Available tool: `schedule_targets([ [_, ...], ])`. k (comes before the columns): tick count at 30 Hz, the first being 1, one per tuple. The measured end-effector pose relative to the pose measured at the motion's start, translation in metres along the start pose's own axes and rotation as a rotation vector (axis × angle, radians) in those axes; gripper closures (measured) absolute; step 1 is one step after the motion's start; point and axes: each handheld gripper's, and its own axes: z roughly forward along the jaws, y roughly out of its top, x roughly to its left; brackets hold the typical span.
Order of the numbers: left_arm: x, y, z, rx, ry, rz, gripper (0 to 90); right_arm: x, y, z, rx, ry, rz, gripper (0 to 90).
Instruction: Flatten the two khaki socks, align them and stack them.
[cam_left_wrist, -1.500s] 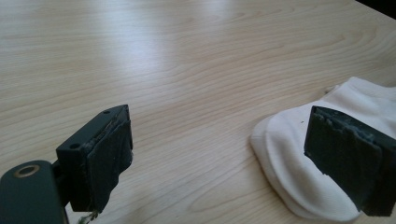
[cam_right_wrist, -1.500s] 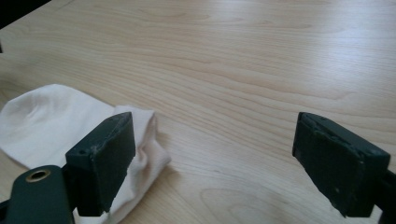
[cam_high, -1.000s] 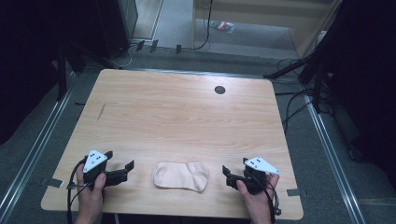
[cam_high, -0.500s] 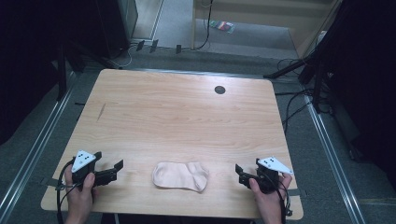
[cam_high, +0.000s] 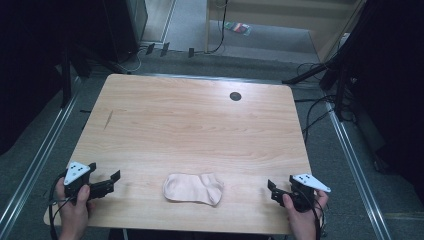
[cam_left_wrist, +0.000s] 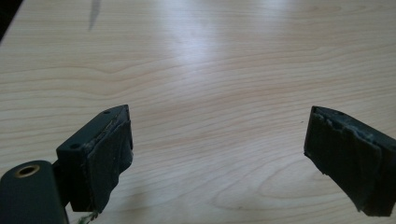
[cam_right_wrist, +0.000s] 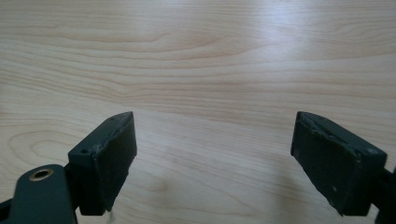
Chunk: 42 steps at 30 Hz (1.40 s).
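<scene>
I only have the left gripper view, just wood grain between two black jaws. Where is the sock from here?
Observer: The pale pink fabric sock lies flat near the front edge of the light wooden table, midway between both grippers.
Operator: Is the left hand-held gripper touching it?
Observer: No. The left hand-held gripper sits apart from it near the table's front left corner, jaws open.
Operator: And the other one?
Observer: The right hand-held gripper is near the front right corner, also open and clear of the sock.
</scene>
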Motion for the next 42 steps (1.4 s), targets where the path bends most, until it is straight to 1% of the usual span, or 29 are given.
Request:
schedule_targets([
  [4, 0.012, -0.001, -0.005, -0.015, 0.029, -0.012, 8.1, -0.008, 0.000, 0.000, -0.004, -0.017, 0.006, 14.6],
  [6, 0.017, -0.001, -0.007, -0.018, 0.046, -0.006, 8.1, -0.013, -0.001, 0.000, -0.004, -0.029, 0.010, 14.7],
  [7, 0.019, -0.002, -0.007, -0.018, 0.051, -0.006, 8.1, -0.015, -0.002, 0.000, -0.001, -0.035, 0.020, 14.7],
  [11, 0.024, -0.002, -0.007, -0.020, 0.056, -0.017, 8.1, -0.022, -0.004, 0.001, 0.005, -0.052, 0.030, 14.7],
  [13, 0.026, -0.002, -0.007, -0.016, 0.056, -0.023, 8.1, -0.023, -0.004, 0.001, 0.000, -0.048, 0.041, 14.8],
  [14, 0.027, -0.003, -0.006, -0.015, 0.055, -0.028, 8.1, -0.024, -0.004, 0.000, -0.003, -0.044, 0.037, 14.8],
  [15, 0.029, -0.004, -0.005, -0.012, 0.053, -0.035, 8.1, -0.024, -0.004, 0.001, -0.002, -0.043, 0.035, 14.8],
  [17, 0.033, -0.005, -0.003, -0.008, 0.049, -0.070, 8.1, -0.024, -0.005, 0.001, 0.001, -0.043, 0.043, 14.8],
  [19, 0.035, -0.005, -0.003, -0.016, 0.043, -0.093, 8.1, -0.024, -0.005, 0.002, 0.002, -0.041, 0.047, 15.0],
  [21, 0.034, -0.005, -0.003, -0.013, 0.042, -0.087, 8.1, -0.023, -0.005, 0.002, 0.003, -0.044, 0.037, 15.1],
  [26, 0.029, -0.005, 0.000, 0.002, 0.045, -0.049, 8.1, -0.021, -0.005, 0.002, 0.005, -0.047, 0.032, 15.1],
  [31, 0.029, -0.005, 0.000, 0.003, 0.040, -0.050, 8.1, -0.021, -0.005, 0.002, 0.005, -0.049, 0.039, 15.2],
  [42, 0.028, -0.004, 0.002, 0.015, 0.041, -0.044, 8.1, -0.021, -0.005, 0.003, 0.011, -0.054, 0.039, 15.2],
])
